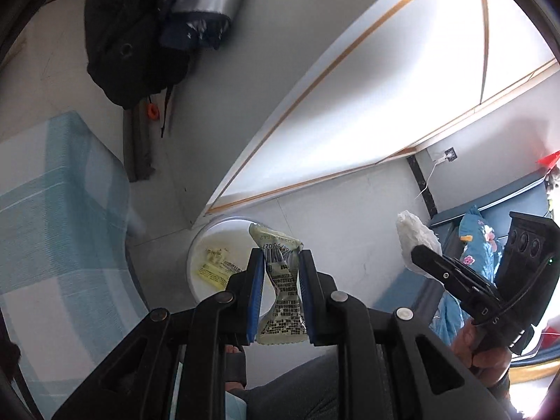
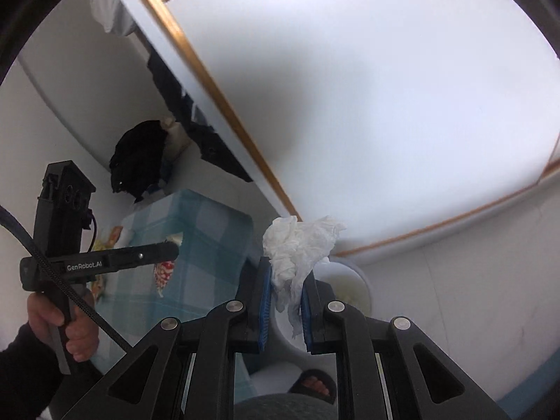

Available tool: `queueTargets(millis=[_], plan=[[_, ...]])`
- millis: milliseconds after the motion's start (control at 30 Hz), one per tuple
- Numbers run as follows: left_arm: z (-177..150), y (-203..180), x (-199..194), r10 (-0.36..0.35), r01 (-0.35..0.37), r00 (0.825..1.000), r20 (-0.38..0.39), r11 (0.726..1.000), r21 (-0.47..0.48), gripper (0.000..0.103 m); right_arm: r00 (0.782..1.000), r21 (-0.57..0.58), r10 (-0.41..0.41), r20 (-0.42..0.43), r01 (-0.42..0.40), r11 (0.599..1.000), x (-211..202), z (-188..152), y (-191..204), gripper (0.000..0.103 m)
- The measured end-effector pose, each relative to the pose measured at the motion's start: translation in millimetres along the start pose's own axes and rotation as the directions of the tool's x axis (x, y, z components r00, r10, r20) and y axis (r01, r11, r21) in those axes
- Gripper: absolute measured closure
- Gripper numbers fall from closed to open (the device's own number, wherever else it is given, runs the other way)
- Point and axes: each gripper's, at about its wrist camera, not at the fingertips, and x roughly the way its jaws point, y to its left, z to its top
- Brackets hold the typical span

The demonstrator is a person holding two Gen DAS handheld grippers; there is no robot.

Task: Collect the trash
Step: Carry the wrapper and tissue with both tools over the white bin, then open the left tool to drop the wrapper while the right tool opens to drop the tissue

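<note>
Pale floor below; left gripper point(image 1: 281, 259) clamps upright wrapper point(image 1: 280, 280); right gripper point(image 2: 287, 276) pinches crumpled tissue point(image 2: 297, 245)

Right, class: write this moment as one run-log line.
left hand-held gripper: shut on wrapper | right hand-held gripper: shut on tissue | white bin: below, holds trash

My left claw point(image 1: 281, 262) holds a wrapper point(image 1: 280, 290) just above the bin point(image 1: 196, 262), which stands on the floor point(image 1: 350, 210) below the bench point(image 1: 385, 87) edge. To its right, my right claw point(image 2: 285, 280) holds a crumpled tissue point(image 2: 297, 245) beside the bin's rim. A chequered cloth point(image 1: 52, 210) lies left of the bin, with a dark bag point(image 1: 133, 35) behind it.
</note>
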Motion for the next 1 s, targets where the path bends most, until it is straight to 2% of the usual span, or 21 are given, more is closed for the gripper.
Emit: queueTargets(millis=[167, 233, 367, 467, 633, 733, 800, 967, 1000], plan=[[-2.5, -3.1, 46.4, 0.039, -0.037, 0.996, -0.083, 0.999, 0.021, 0.088, 0.996, 0.039, -0.026, -0.084, 0.030, 0.999, 36.9, 0.2, -31.0, 0.089], [-6.2, -2.2, 49.8, 0.053, -0.051, 0.993, -0.106, 0.998, 0.020, 0.088, 0.991, 0.029, -0.040, -0.125, 0.044, 0.999, 50.1, 2.4, -34.5, 0.089], [-8.4, 10.4, 68.7, 0.070, -0.073, 0.985, -0.159, 0.997, -0.015, 0.087, 0.965, -0.023, -0.054, -0.255, 0.049, 0.999, 85.0, 4.9, -38.5, 0.089], [-7.0, 24.0, 82.8, 0.052, -0.070, 0.979, -0.198, 0.994, -0.081, 0.087, 0.946, -0.027, -0.019, -0.322, 0.011, 1.000, 107.1, 6.7, -43.5, 0.089], [-5.7, 23.6, 96.2, 0.073, -0.094, 0.971, -0.229, 0.992, -0.080, 0.087, 0.913, 0.001, 0.030, -0.407, -0.032, 0.999, 141.3, 7.2, -47.8, 0.086], [-4.2, 24.9, 101.4, 0.075, -0.099, 0.967, -0.242, 0.991, -0.087, 0.087, 0.887, 0.031, 0.035, -0.461, -0.024, 0.999, 158.5, -0.1, -52.7, 0.086], [-3.1, 27.5, 105.8, 0.094, -0.121, 0.962, -0.257, 0.988, -0.093, 0.087, 0.879, 0.051, 0.043, -0.476, -0.021, 0.998, 166.8, -0.7, -58.7, 0.086], [-1.6, 32.0, 112.9, 0.083, -0.119, 0.956, -0.281, 0.986, -0.114, 0.086, 0.860, 0.053, 0.046, -0.509, -0.022, 0.998, 176.1, -5.2, -57.4, 0.077], [-1.9, 32.3, 113.8, 0.088, -0.125, 0.954, -0.288, 0.985, -0.115, 0.086, 0.858, 0.049, 0.043, -0.512, -0.022, 0.999, 177.2, -5.1, -56.4, 0.068]])
